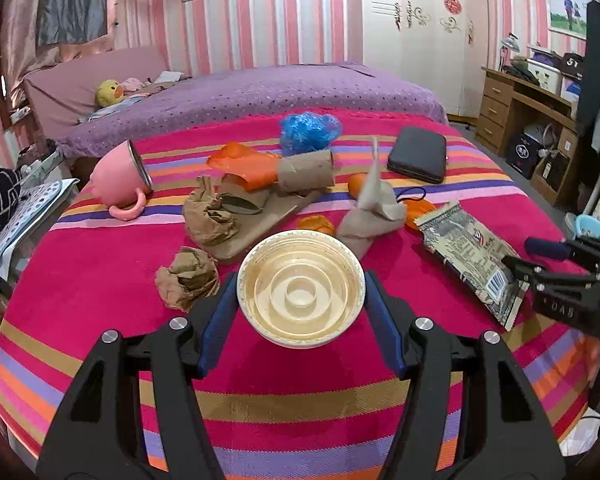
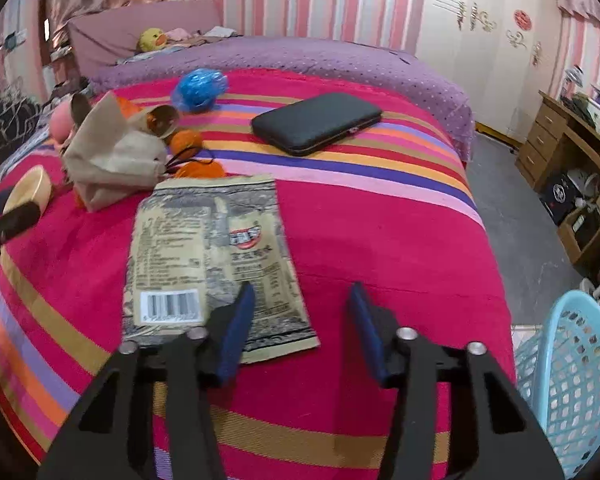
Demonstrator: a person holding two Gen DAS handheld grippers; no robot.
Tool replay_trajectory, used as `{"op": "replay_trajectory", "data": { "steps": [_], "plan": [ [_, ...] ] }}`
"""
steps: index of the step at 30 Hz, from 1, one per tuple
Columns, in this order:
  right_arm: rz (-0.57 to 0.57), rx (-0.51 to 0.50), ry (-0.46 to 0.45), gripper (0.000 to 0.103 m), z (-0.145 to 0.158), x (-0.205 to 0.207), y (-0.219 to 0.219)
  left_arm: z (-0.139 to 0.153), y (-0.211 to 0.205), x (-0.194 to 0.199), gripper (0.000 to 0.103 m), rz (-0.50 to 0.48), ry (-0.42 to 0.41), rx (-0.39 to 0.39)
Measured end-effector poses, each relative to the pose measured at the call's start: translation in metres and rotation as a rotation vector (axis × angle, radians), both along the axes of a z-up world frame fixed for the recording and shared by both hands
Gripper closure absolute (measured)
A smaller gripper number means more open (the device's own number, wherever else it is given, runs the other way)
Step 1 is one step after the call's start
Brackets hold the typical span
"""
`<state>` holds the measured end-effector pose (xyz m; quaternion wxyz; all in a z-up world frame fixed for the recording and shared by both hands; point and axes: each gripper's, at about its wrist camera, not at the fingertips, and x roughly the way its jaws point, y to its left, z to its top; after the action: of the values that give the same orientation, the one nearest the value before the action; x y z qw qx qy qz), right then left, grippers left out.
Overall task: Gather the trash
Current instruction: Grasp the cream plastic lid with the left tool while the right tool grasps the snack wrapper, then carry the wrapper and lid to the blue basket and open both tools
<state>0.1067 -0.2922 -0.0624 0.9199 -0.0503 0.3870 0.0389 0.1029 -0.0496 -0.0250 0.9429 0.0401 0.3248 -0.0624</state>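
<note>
Right now your left tongs [image 1: 301, 280] hold one cream plastic bowl [image 1: 301, 288] by its rim, a blue pad pressed on each side, just above the striped blanket [image 1: 100, 280] on the bed. Your right tongs [image 2: 300, 312] stand partly open over the blanket with nothing gripped; the left blue finger [image 2: 236, 328] overlaps the near right corner of the one snack wrapper [image 2: 208, 256], which lies flat, while the other finger sits over bare blanket.

Count what lies beyond the bowl: two crumpled brown paper wads [image 1: 190, 278], one cardboard tube [image 1: 306, 170], one upright brown paper bag [image 1: 374, 212], one blue plastic bag [image 1: 310, 130], and several orange plastic pieces [image 1: 248, 164] whose number you cannot tell. One pink mug [image 1: 120, 178] lies tipped on its side at the far left, and one black case [image 1: 418, 154] lies at the far right, apart from the litter.

Open blanket runs in front of both tongs to the bed's near edge. One light blue basket [image 2: 568, 380] stands off the bed's right edge, just beside your right tongs.
</note>
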Motion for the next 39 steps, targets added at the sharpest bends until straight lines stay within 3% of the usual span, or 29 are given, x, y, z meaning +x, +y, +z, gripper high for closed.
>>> {"op": "replay_trajectory", "data": {
  "steps": [2, 5, 9, 18, 25, 30, 39],
  "plan": [
    [0.027, -0.018, 0.000, 0.078, 0.000, -0.001, 0.007, 0.000, -0.001, 0.000, 0.042, 0.002, -0.006, 0.001],
    [0.042, -0.065, -0.010, 0.083, 0.000, -0.003, 0.015, 0.001, -0.004, -0.001, 0.042, -0.001, -0.017, 0.013],
    [0.040, -0.042, -0.025, 0.098, 0.004, -0.006, 0.011, 0.002, -0.009, -0.003, 0.042, -0.005, -0.033, 0.027],
    [0.049, -0.016, -0.141, 0.100, 0.024, -0.025, -0.001, 0.009, -0.014, -0.010, 0.042, 0.002, -0.059, 0.012],
    [0.033, 0.026, -0.171, 0.100, 0.040, -0.040, -0.032, 0.023, -0.026, -0.020, 0.042, 0.025, -0.083, 0.006],
    [0.006, 0.033, -0.201, 0.100, 0.051, -0.057, -0.057, 0.042, -0.045, -0.032, 0.042, 0.025, -0.133, -0.004],
    [-0.084, 0.045, -0.228, 0.100, 0.059, -0.082, -0.115, 0.051, -0.101, -0.038, 0.042, -0.038, -0.158, -0.033]
  ]
}}
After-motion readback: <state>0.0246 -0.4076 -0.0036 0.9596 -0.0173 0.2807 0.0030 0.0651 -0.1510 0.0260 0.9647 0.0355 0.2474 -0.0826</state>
